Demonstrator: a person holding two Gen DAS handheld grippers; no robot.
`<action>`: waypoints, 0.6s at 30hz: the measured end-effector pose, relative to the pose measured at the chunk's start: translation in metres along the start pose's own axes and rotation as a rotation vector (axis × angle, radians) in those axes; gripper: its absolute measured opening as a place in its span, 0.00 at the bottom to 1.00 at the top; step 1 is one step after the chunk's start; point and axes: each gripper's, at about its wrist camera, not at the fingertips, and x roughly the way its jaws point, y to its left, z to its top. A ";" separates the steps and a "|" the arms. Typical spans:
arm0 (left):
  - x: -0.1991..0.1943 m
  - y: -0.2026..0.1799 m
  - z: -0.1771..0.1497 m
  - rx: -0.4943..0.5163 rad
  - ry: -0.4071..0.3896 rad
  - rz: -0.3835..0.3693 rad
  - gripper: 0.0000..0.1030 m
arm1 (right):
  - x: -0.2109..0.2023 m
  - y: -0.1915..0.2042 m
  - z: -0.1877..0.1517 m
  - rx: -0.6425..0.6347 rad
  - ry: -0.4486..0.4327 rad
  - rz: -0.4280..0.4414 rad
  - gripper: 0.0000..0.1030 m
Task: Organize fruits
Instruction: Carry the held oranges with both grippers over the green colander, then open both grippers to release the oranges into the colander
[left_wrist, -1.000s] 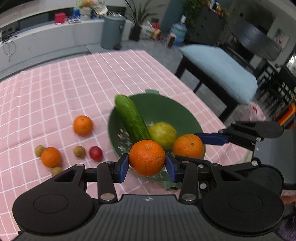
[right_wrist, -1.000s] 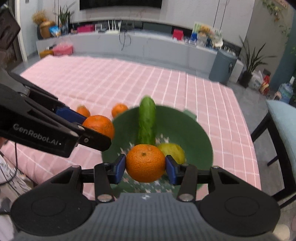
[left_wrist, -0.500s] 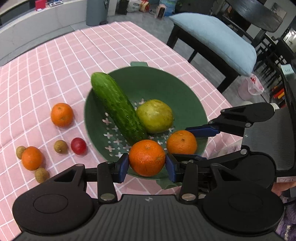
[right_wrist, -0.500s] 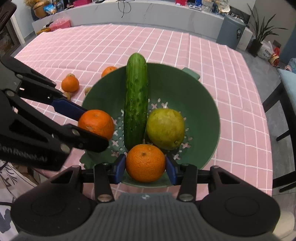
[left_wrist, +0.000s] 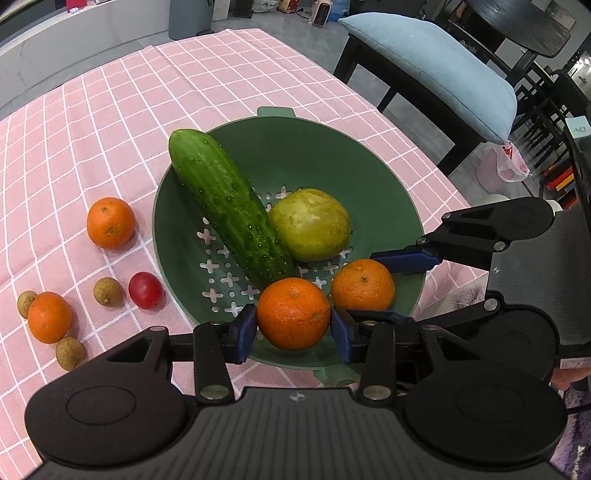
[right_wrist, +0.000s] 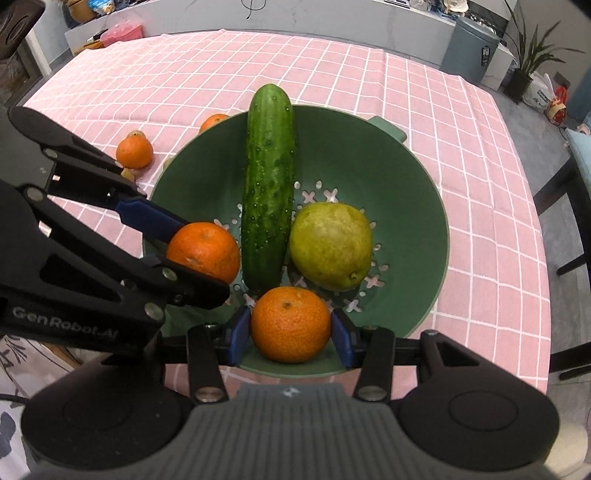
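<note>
A green colander on the pink checked cloth holds a cucumber and a yellow-green pear. My left gripper is shut on an orange, held low over the colander's near side. My right gripper is shut on another orange, also low over the near rim. Each gripper's orange shows in the other view, the left one's and the right one's.
Left of the colander lie two oranges, a red fruit and three small brown fruits. A black bench with a blue cushion stands past the table's right edge. A grey bin stands beyond the far edge.
Both grippers have moved forward and down with their oranges, from beside the near rim to low over the colander's near side. The fruit on the cloth has not moved.
</note>
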 end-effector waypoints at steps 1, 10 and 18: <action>0.000 0.000 0.000 -0.002 -0.002 0.001 0.50 | 0.000 0.001 0.000 -0.004 0.000 -0.001 0.43; -0.020 0.000 -0.003 -0.017 -0.064 0.001 0.64 | -0.016 0.004 -0.001 -0.019 -0.051 -0.035 0.62; -0.062 0.000 -0.015 -0.006 -0.195 0.018 0.64 | -0.049 0.020 -0.003 0.017 -0.209 -0.059 0.65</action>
